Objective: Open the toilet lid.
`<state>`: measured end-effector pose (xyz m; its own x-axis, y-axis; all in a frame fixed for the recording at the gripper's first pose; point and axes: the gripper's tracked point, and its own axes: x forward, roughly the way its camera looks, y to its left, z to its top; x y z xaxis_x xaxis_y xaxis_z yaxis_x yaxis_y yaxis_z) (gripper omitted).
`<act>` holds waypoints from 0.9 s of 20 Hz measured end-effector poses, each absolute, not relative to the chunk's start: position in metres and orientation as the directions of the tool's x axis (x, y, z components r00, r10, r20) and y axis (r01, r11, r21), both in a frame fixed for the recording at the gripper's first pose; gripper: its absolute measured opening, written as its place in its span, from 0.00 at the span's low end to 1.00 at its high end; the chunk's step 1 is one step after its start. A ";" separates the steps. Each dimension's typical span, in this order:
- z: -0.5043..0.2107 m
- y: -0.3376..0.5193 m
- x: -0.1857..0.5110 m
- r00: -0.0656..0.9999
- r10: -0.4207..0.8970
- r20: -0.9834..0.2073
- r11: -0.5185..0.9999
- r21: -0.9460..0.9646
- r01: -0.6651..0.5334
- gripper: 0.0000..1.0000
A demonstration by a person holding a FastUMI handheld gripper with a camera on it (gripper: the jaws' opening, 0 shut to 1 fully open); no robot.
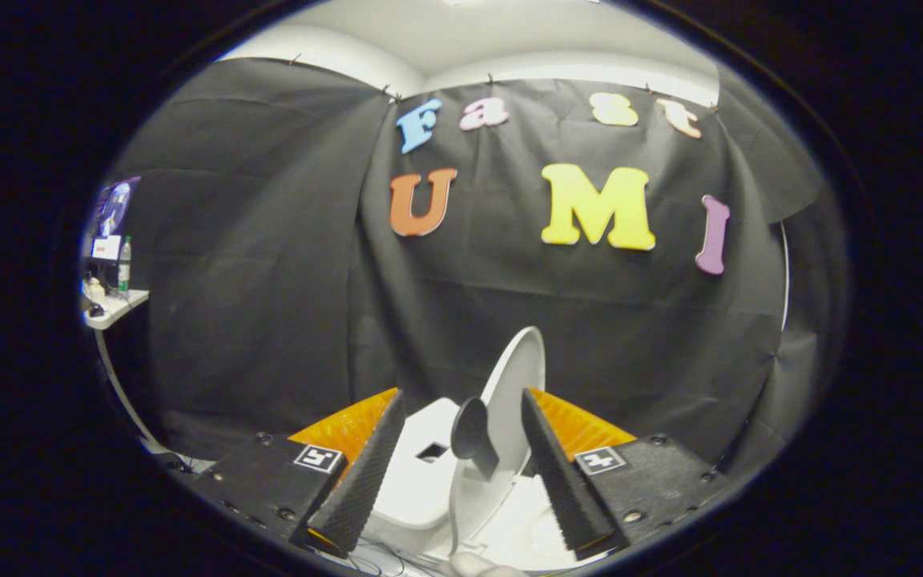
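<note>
Black cloth walls the booth behind the toilet [421,481]. Its lid [513,385] stands nearly upright at twelve o'clock between the wide-spread fingers of the gripper [461,473], untouched; a dark knob [473,437] juts from it. Likely best: push gently rearward until it rests.

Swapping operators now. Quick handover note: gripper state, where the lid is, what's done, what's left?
Gripper: open, fingers apart, pressing on nothing.
Toilet lid: raised, standing nearly upright between and just beyond the fingers, its dark knob in the gap between them.
Toilet tank: white, beside the lid, just ahead of the fingers.
Done: lid looks lifted off the seat.
Left: probably just confirm it stays up by itself, then back the gripper away.
</note>
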<state>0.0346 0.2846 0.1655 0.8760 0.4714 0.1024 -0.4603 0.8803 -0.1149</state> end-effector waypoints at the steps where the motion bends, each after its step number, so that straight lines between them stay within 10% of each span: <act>1: 0.174 0.277 0.031 0.876 0.465 0.125 0.885 -0.093 -0.457 1.00; 10: 0.146 0.157 0.021 0.934 0.306 0.186 0.952 -0.031 -0.305 1.00; 18: 0.034 0.061 0.023 0.985 0.170 -0.002 0.980 0.104 -0.169 1.00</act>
<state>0.0227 0.0608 0.0337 0.9854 0.1701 -0.0023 -0.1689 0.9802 0.1037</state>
